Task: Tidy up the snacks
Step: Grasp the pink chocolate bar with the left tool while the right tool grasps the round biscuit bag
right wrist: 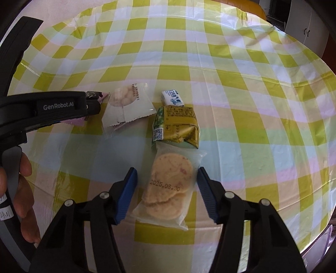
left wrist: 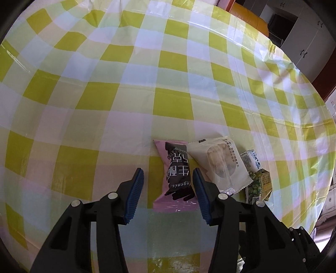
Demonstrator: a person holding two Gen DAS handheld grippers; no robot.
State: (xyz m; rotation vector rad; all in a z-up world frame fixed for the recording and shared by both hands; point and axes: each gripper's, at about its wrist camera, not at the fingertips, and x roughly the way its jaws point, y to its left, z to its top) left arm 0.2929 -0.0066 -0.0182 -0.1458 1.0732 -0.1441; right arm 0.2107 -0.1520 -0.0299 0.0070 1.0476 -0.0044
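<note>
A pink and black chocolate packet (left wrist: 176, 174) lies flat on the checked tablecloth (left wrist: 168, 84), between the fingers of my left gripper (left wrist: 167, 170). The jaws stand open around it: the right pad is at its edge, the left pad is apart from it. A clear packet of round crackers (right wrist: 168, 184) lies between the fingers of my right gripper (right wrist: 166, 169), also open, with a gap on the left side. Beside these lie a white rice-cracker packet (left wrist: 220, 166) (right wrist: 126, 105), a small blue and white sweet (left wrist: 251, 159) (right wrist: 173, 98) and a green and gold packet (left wrist: 259, 184) (right wrist: 178, 126).
In the right wrist view the left gripper's black housing (right wrist: 56, 107) reaches in from the left, held by a person's hand (right wrist: 23, 189). The table's far edge curves at the right, with an orange chair (left wrist: 247, 16) and white cabinets (left wrist: 304, 42) behind it.
</note>
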